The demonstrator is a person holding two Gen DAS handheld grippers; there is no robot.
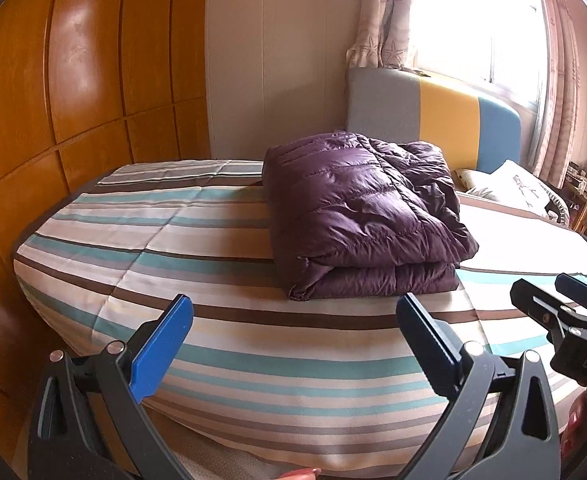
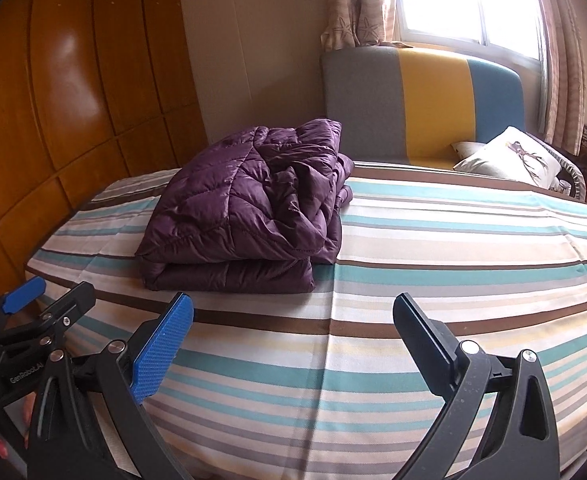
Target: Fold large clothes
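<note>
The purple down jacket (image 1: 365, 216), folded mid-frame on the striped bedspread (image 1: 213, 344), could spring apart, being puffy; the left gripper (image 1: 293, 344) and right gripper (image 2: 293, 340) are held agape, empty.

Both wrist cameras look forward from the bed's (image 1: 221, 248) foot toward the headboard (image 2: 417, 100), low and near; they share the jacket (image 1: 361, 216), left view further left.
</note>
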